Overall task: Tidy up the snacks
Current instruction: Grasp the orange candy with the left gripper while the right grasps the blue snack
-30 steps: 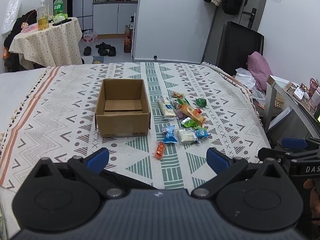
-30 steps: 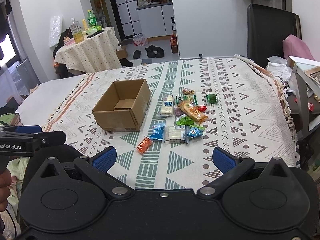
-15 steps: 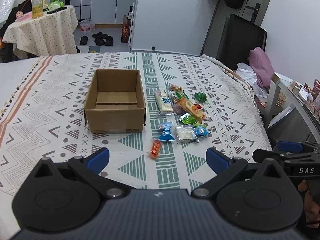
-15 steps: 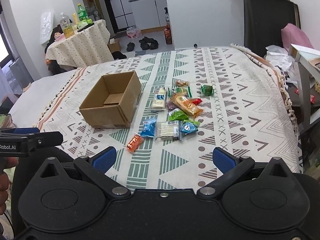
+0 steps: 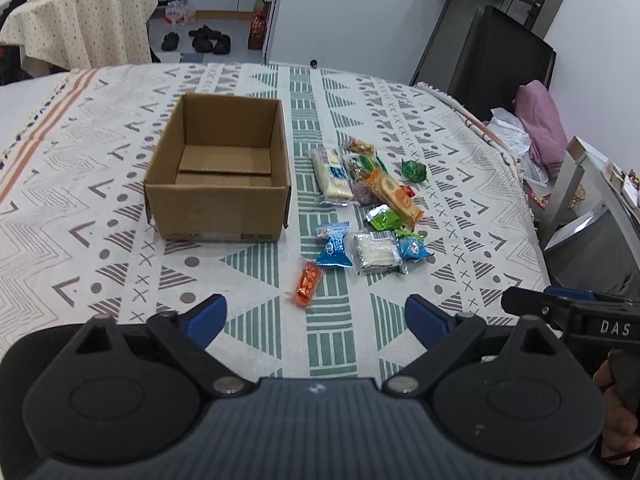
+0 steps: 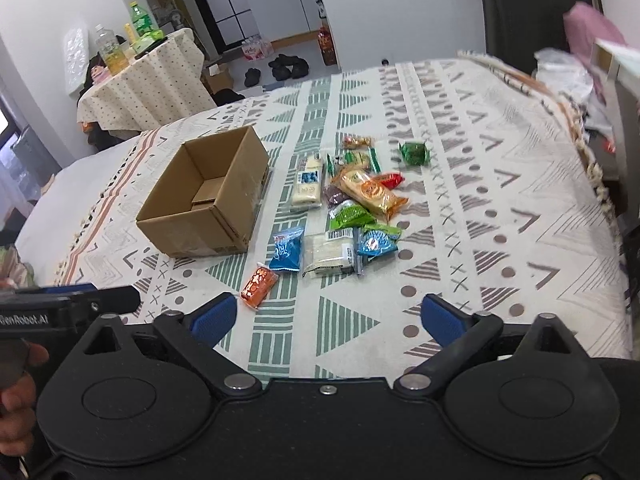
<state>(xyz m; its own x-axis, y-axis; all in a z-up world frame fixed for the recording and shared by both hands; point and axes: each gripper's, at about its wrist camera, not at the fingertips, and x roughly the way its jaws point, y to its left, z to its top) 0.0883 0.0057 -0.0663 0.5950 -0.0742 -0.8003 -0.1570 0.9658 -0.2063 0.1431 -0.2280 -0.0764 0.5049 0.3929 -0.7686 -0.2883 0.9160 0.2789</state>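
Observation:
An open, empty cardboard box stands on the patterned tablecloth. Several wrapped snacks lie to its right: an orange packet nearest me, a blue packet, a white packet, a long white bar and a green candy. My left gripper is open and empty, just short of the orange packet. My right gripper is open and empty, near the table's front edge.
The right gripper's body shows at the right of the left wrist view; the left one shows at the left of the right wrist view. A round table with bottles and a black chair stand beyond the table.
Both grippers have moved forward and lower toward the snacks. The box and packets look larger and nearer. Both stay open.

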